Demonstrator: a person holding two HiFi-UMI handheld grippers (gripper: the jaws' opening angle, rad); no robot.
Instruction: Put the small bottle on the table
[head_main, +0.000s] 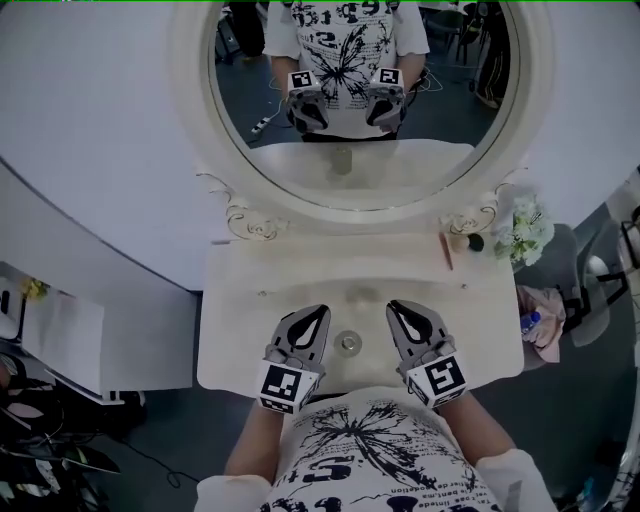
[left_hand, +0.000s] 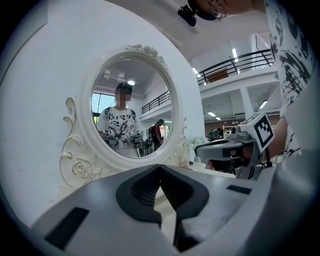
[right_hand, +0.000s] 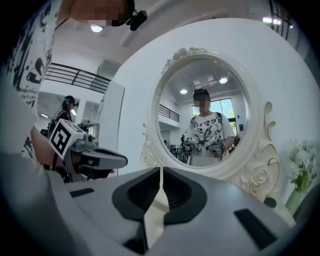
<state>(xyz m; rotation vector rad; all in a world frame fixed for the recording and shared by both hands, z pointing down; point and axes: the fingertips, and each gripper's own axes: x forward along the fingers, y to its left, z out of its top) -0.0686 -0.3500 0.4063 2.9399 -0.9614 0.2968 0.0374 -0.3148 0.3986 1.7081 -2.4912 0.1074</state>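
Note:
Both grippers hover side by side over the front of the white dressing table (head_main: 250, 320). My left gripper (head_main: 322, 312) is shut with nothing between its jaws, and its own view shows the tips (left_hand: 160, 166) meeting. My right gripper (head_main: 392, 306) is likewise shut and empty, tips together (right_hand: 161, 169). A small round metal thing (head_main: 348, 342) sits on the tabletop between them. At the table's back right lie a small dark round thing (head_main: 476, 241), a cream one (head_main: 458, 241) and a pinkish stick (head_main: 447, 250). What looks like a small blue-capped bottle (head_main: 529, 322) rests on pink cloth off the table's right edge.
A large round mirror (head_main: 360, 100) in an ornate white frame stands at the table's back and reflects me and both grippers. White flowers (head_main: 525, 230) stand at the right rear corner. Clutter lies on the floor at the left (head_main: 40, 420).

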